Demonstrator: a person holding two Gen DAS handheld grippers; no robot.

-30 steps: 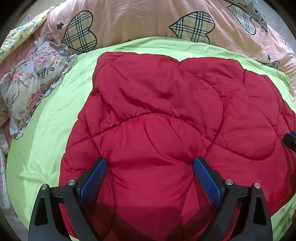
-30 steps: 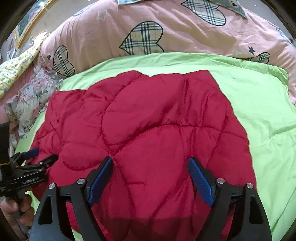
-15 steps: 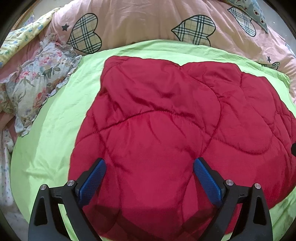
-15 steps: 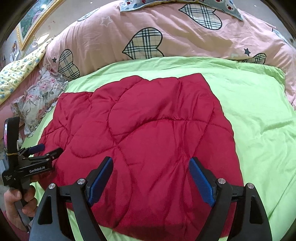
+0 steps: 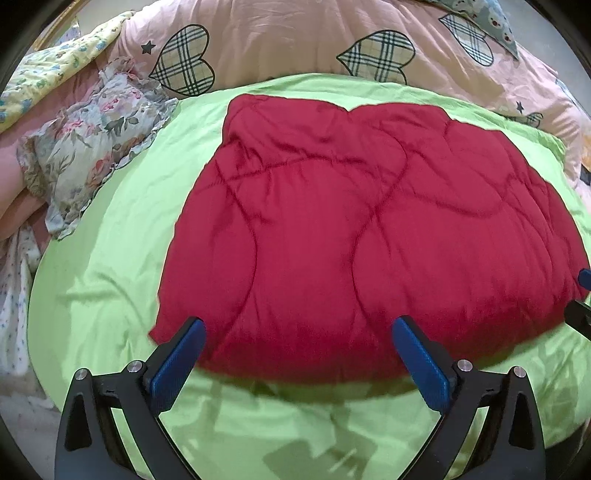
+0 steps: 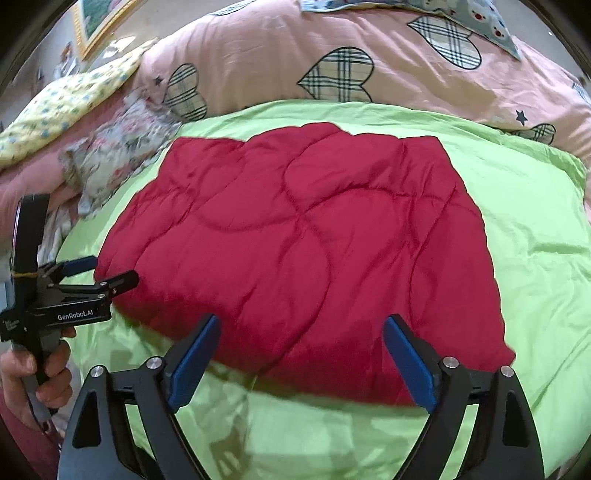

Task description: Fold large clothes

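A red quilted garment (image 5: 362, 229) lies folded flat in a rough rectangle on a lime-green sheet (image 5: 103, 280); it also shows in the right wrist view (image 6: 303, 243). My left gripper (image 5: 295, 332) is open and empty, above the garment's near edge. My right gripper (image 6: 299, 328) is open and empty, above the same near edge further right. The left gripper also shows in the right wrist view (image 6: 107, 273), held in a hand by the garment's left corner. The right gripper's tips show at the right edge of the left wrist view (image 5: 581, 295).
A pink duvet with plaid hearts (image 5: 295, 40) lies behind the green sheet. A floral pillow (image 5: 92, 140) and a yellow floral cloth (image 5: 55, 70) lie at the left. A framed picture (image 6: 99, 18) hangs at the far left.
Both grippers have pulled back and up from the garment, so more green sheet shows in front of it. The garment stays flat. Both grippers stay open.
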